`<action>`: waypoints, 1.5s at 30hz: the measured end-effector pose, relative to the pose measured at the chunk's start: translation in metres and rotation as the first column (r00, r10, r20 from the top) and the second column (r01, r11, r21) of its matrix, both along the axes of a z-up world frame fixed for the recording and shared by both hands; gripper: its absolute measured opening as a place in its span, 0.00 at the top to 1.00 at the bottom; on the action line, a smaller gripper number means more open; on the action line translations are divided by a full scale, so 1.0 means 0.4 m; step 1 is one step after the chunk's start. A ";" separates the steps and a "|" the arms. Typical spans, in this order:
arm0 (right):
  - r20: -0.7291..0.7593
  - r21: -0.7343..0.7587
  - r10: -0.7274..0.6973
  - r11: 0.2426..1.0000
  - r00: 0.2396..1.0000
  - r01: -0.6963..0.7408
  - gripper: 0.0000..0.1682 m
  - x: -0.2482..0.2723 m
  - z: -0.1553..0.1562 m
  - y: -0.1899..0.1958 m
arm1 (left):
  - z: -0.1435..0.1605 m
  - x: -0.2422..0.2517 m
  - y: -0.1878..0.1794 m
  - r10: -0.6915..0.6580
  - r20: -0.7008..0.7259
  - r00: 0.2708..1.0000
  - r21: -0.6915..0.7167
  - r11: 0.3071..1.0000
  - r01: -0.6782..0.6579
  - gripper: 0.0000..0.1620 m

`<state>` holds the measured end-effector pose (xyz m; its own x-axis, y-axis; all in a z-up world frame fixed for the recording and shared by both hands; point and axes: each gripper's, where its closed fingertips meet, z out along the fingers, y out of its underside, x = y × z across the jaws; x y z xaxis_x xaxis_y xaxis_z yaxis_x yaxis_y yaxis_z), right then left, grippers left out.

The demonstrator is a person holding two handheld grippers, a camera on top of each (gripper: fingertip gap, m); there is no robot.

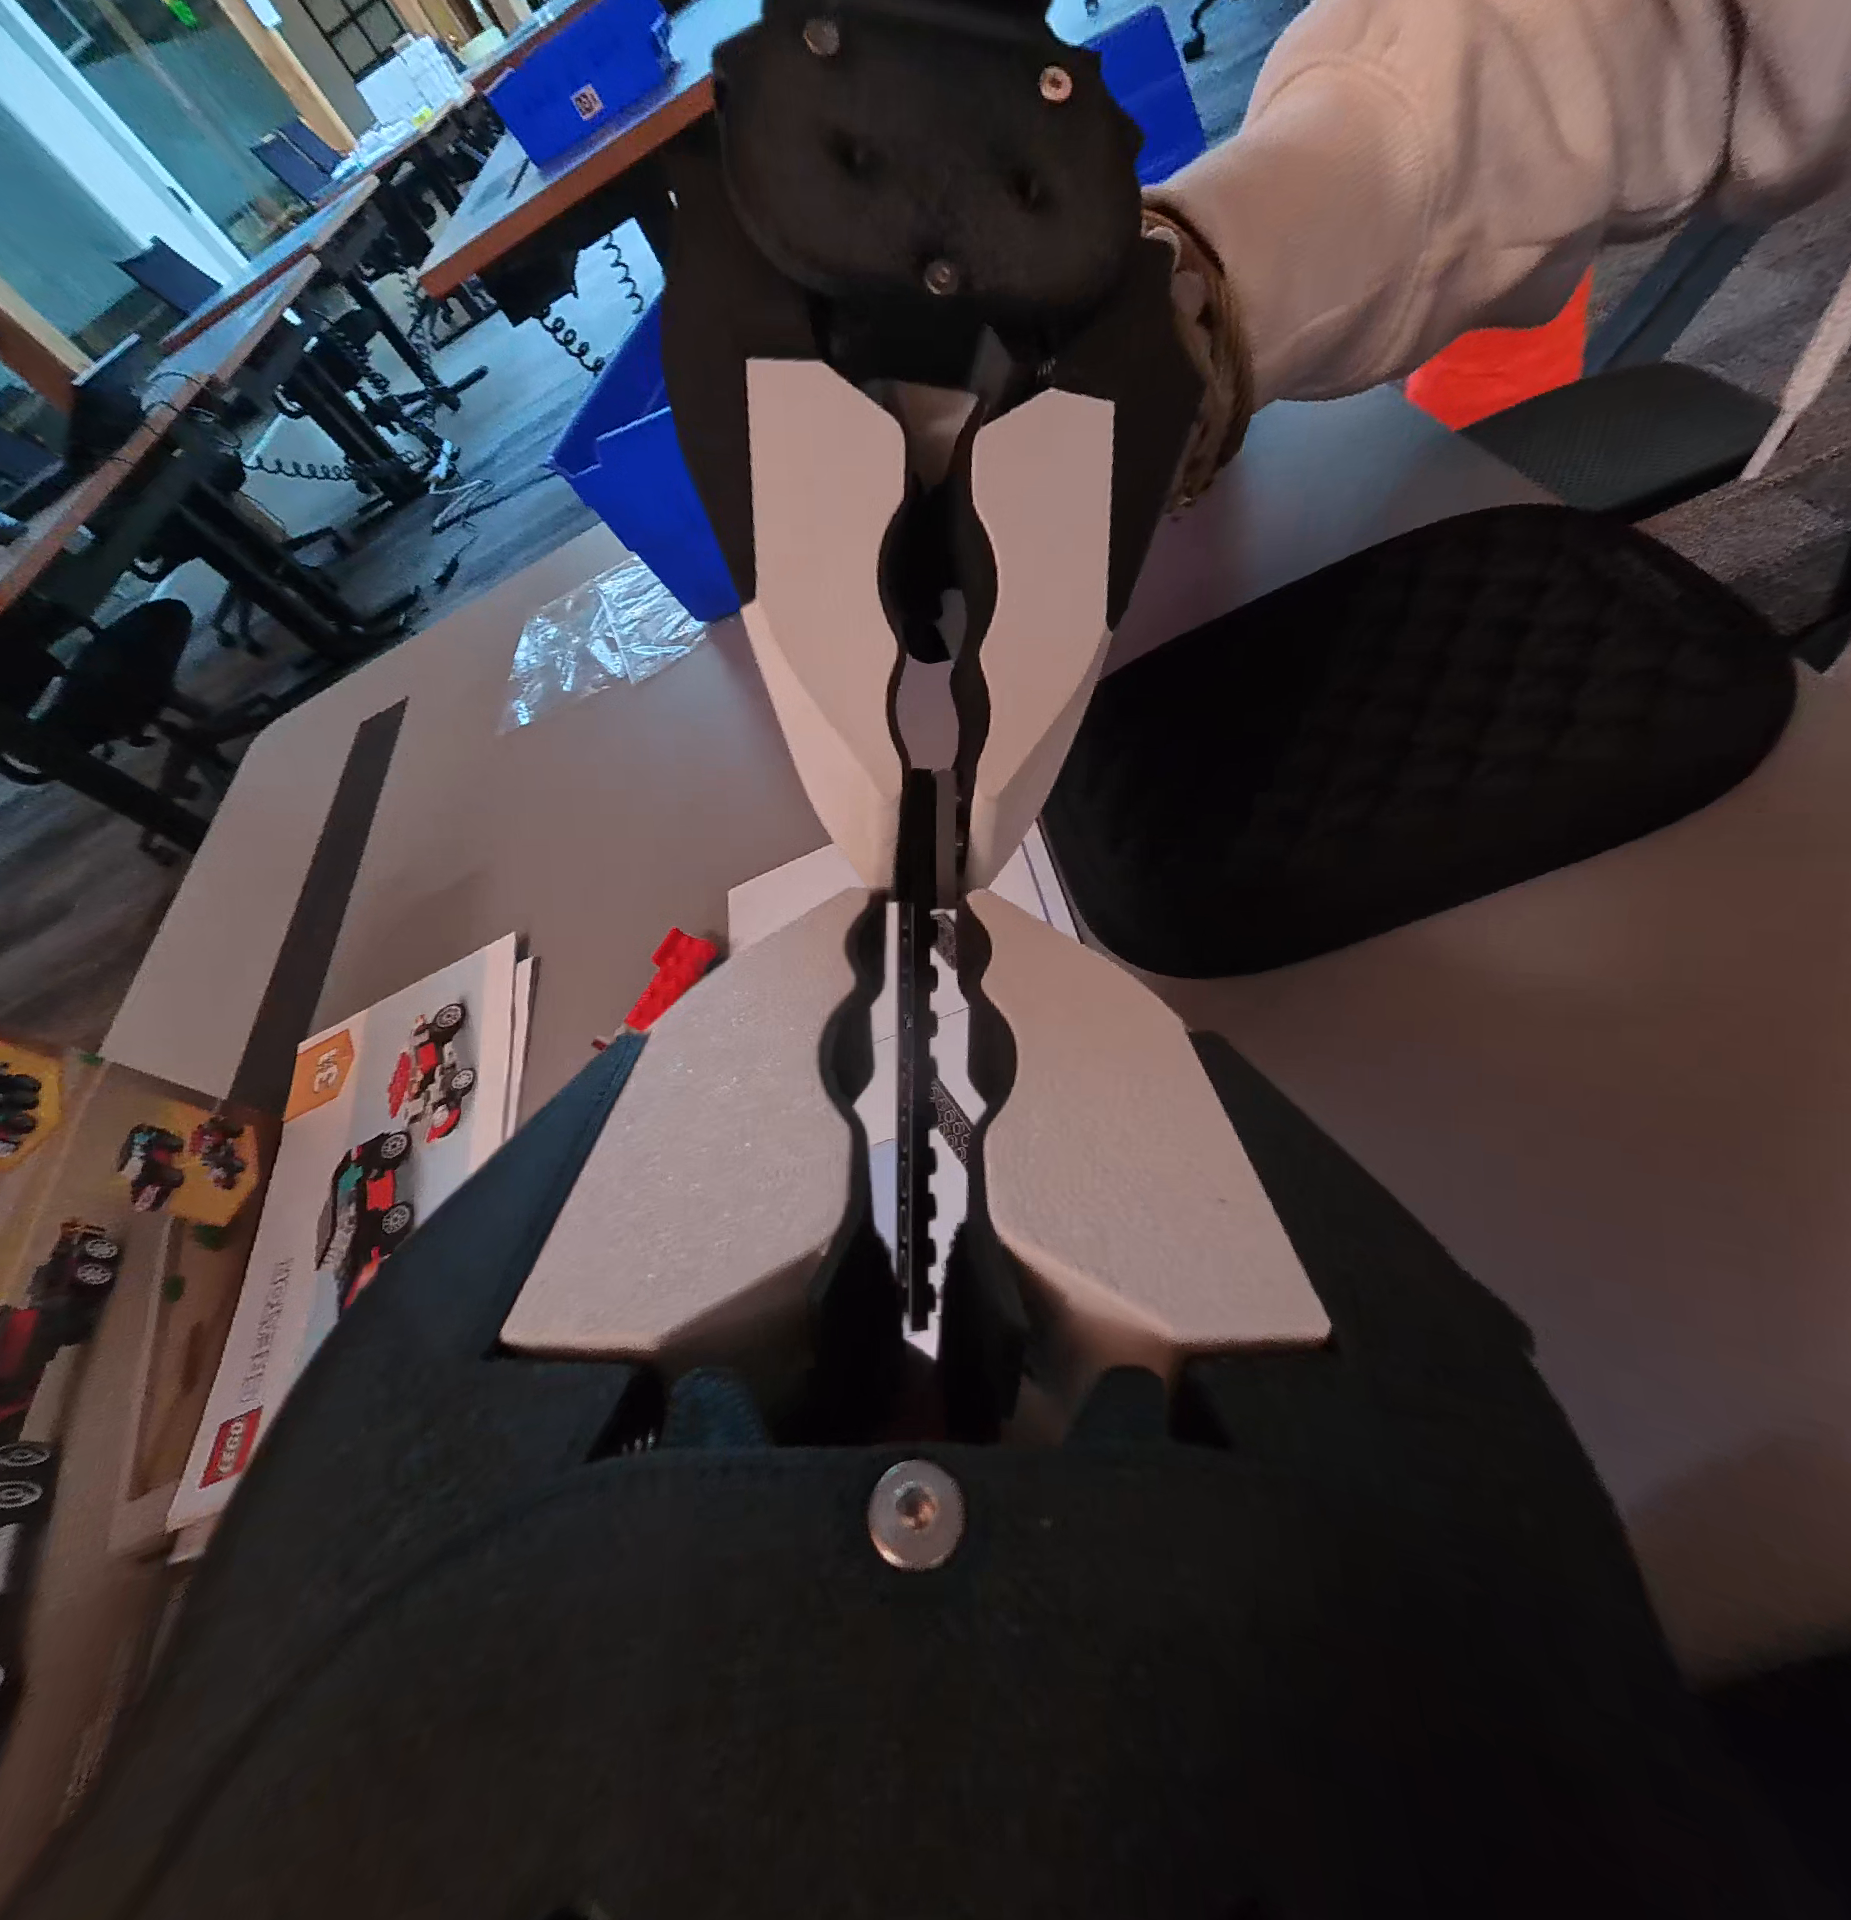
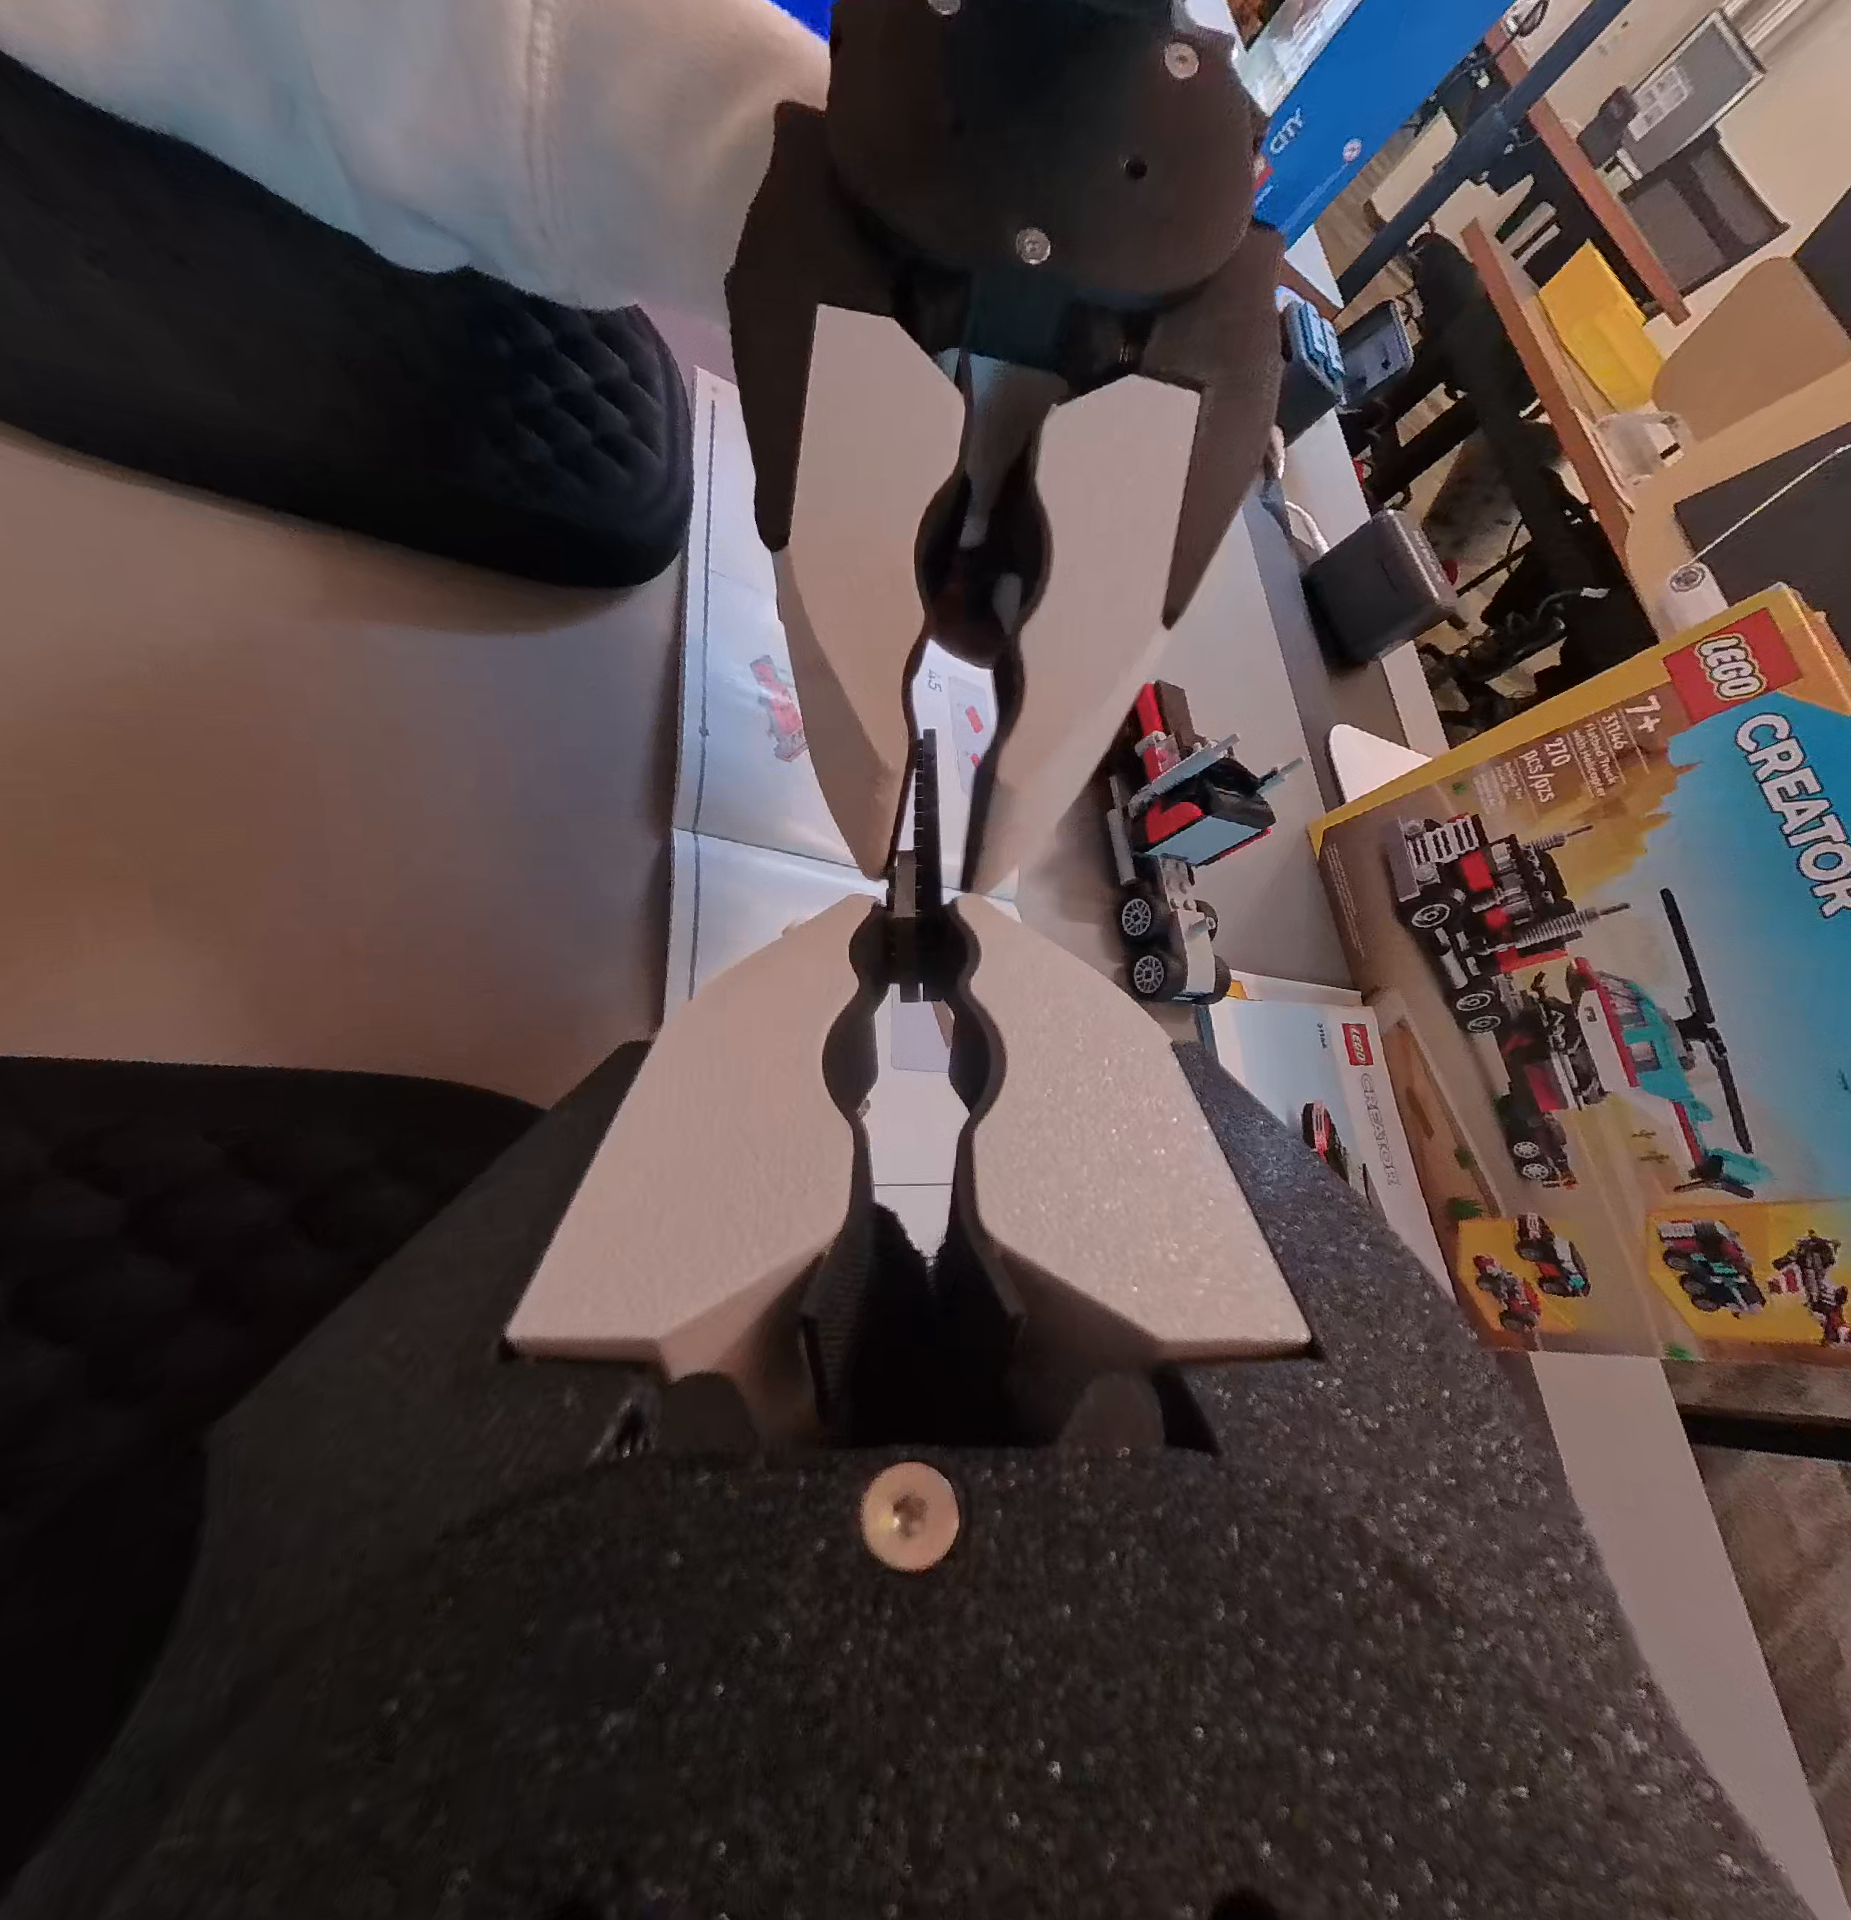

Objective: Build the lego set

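My two grippers face each other tip to tip above the table. My left gripper [image 1: 921, 909] is shut on a long black studded Lego plate [image 1: 913, 1091], held edge-on between its fingers. My right gripper [image 1: 926, 873] comes in from the top of the left wrist view and is shut on a small black Lego piece [image 1: 921, 826]. In the right wrist view my right gripper [image 2: 916, 906] holds the small black piece [image 2: 906, 940] against the end of the long plate [image 2: 927, 790], which the left gripper [image 2: 926, 873] grips opposite. The join itself is partly hidden by the fingertips.
An open instruction booklet [image 2: 755, 727] lies under the grippers. A part-built truck [image 2: 1170, 831] and the Lego box [image 2: 1627, 987] stand at the right. Red bricks [image 1: 677, 971], a closed booklet [image 1: 381, 1143] and a plastic bag [image 1: 599, 644] lie at the left. A black chair [image 1: 1420, 748] is beside the table.
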<state>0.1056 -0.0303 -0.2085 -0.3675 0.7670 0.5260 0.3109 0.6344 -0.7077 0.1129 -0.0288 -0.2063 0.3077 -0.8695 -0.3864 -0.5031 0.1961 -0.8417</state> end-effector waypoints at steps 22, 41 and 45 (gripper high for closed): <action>0.001 -0.077 -0.077 0.994 0.997 0.077 0.94 -0.013 0.014 0.003 | 0.029 -0.001 -0.001 0.079 0.053 0.995 -0.005 0.997 -0.079 0.96; -0.166 -0.069 -0.009 0.998 0.986 -0.002 0.89 -0.020 0.098 -0.013 | 0.088 -0.002 -0.011 0.051 0.223 0.974 0.049 0.997 -0.063 0.96; -0.552 -0.425 -0.024 0.868 0.834 -0.256 0.81 -0.005 0.255 -0.029 | 0.192 -0.040 -0.024 -0.006 0.546 0.838 0.039 0.999 -0.018 0.96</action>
